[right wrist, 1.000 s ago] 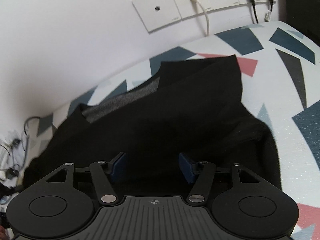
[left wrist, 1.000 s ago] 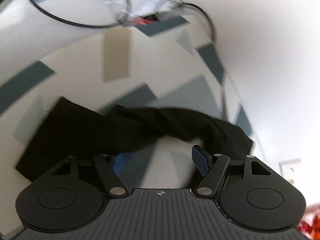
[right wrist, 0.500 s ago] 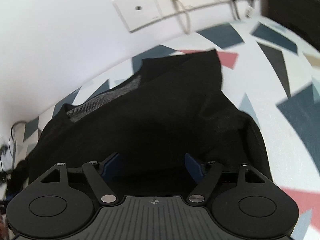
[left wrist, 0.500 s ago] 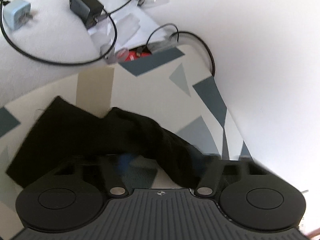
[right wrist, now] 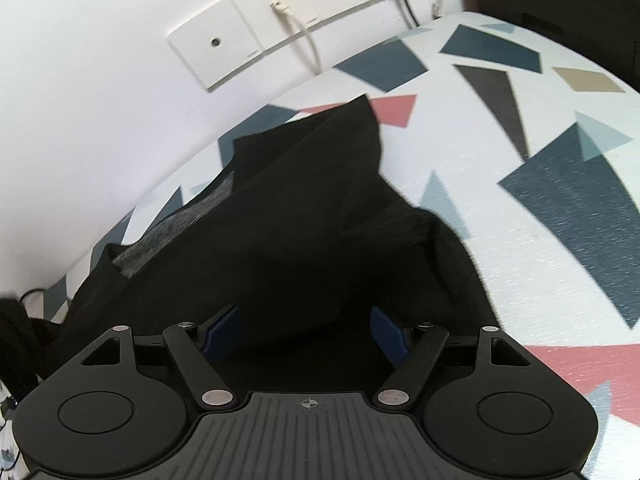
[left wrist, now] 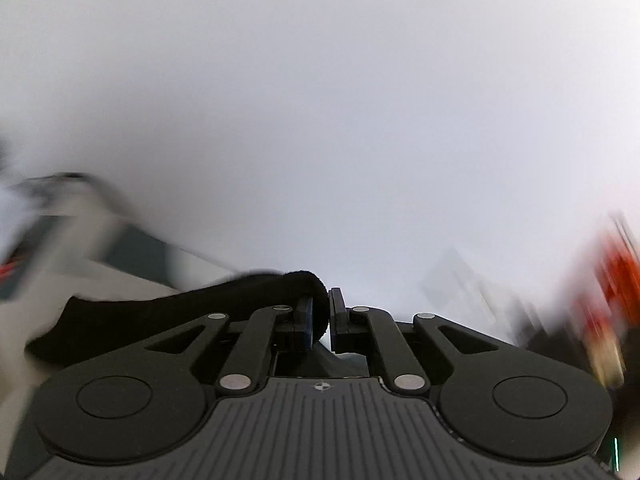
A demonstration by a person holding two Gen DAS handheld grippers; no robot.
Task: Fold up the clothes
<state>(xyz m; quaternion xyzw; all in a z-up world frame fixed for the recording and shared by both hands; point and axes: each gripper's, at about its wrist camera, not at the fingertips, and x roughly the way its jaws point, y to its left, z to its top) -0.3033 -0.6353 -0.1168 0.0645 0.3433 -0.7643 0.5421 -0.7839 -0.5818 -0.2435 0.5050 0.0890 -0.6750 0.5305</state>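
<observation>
Presently, the left hand-held gripper [left wrist: 319, 316] is closed tight on a bunched edge of the black garment [left wrist: 168, 312]; the cloth loops over the top of the jaws and trails off to the left and downward. That view is heavily blurred and looks mostly at a bare white wall [left wrist: 320, 100], so where the trailing cloth lands cannot be told from it.

In the right wrist view, the bulk of the black garment [right wrist: 288, 232] lies crumpled on a surface [right wrist: 540, 240] covered in a white cloth with coloured triangles, close under a wall fitted with socket plates [right wrist: 280, 28]. A grey inner panel shows along the garment's left side. The right hand-held gripper [right wrist: 306, 334] stands well open, its jaws having just been widening, with dark fabric between and beneath its blue pads [right wrist: 390, 334] but no grip on it.

Judgement: the step in hand is lifting one edge to spread or fold the garment, and folding is at an early stage. The next move calls for the right hand-held gripper to close on an edge, so both ends can be drawn taut and laid flat.
</observation>
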